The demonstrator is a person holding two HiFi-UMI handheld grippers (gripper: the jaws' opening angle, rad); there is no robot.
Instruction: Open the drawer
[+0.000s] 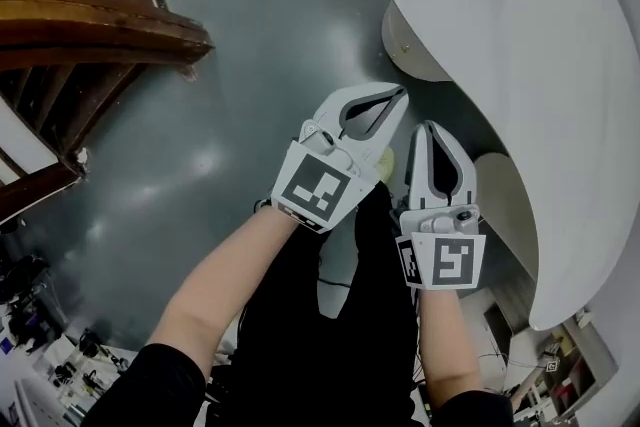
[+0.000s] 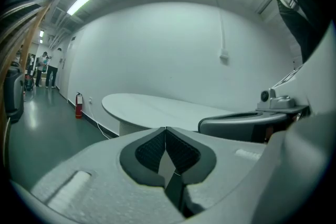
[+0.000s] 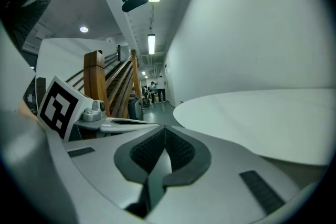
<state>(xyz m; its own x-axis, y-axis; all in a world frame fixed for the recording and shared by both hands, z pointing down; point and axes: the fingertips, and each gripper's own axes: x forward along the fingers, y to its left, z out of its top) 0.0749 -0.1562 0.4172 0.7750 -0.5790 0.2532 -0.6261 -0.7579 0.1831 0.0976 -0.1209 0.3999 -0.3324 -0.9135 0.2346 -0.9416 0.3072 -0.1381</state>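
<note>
No drawer shows in any view. In the head view both grippers are held out over the dark floor beside a white curved table. My left gripper is shut with nothing between its pads, and its tips meet in the left gripper view. Just to its right, my right gripper is also shut and empty, its tips touching in the right gripper view. Each gripper shows at the edge of the other's view: the right gripper and the left gripper.
The table's white round pedestal stands under its top, and a pale rounded part lies lower right. A wooden staircase fills the upper left. A red fire extinguisher stands by the far wall. People stand far down the hall.
</note>
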